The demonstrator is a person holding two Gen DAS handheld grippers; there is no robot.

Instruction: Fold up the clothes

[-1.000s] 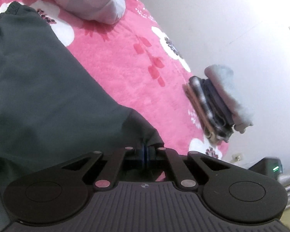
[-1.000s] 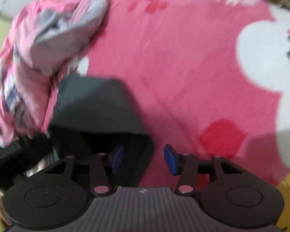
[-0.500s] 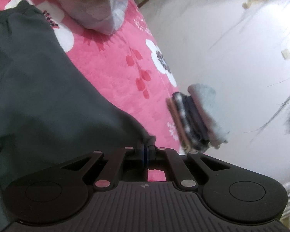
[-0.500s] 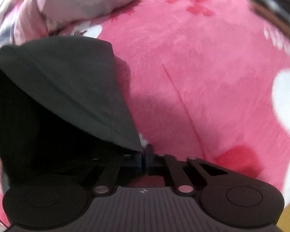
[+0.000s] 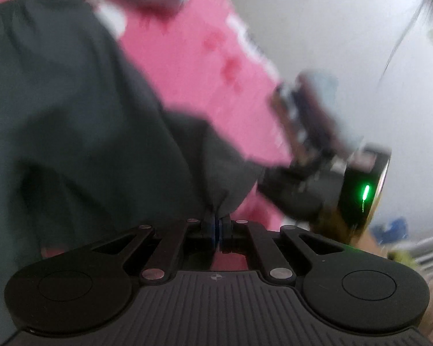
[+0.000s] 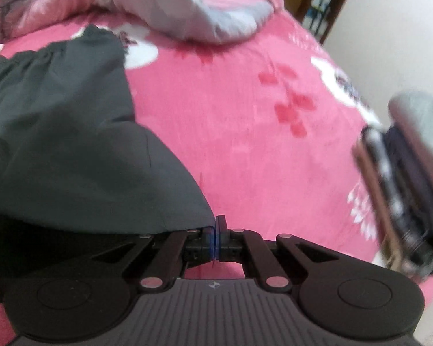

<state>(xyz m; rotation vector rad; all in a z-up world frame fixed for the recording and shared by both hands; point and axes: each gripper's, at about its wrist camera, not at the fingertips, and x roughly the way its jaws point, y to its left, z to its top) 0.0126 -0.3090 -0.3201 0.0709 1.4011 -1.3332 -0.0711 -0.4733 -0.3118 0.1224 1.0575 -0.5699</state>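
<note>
Newly clamped, right gripper [image 6: 216, 235] pinches dark garment [image 6: 72, 144].

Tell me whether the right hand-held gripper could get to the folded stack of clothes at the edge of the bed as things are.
Probably not yet. The right hand-held gripper is shut on a corner of the dark garment. The pink blanket between it and the folded stack lies bare.

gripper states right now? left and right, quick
Left gripper: shut on a bunched corner of the dark grey garment.
Right gripper: shut on another corner of the same garment.
</note>
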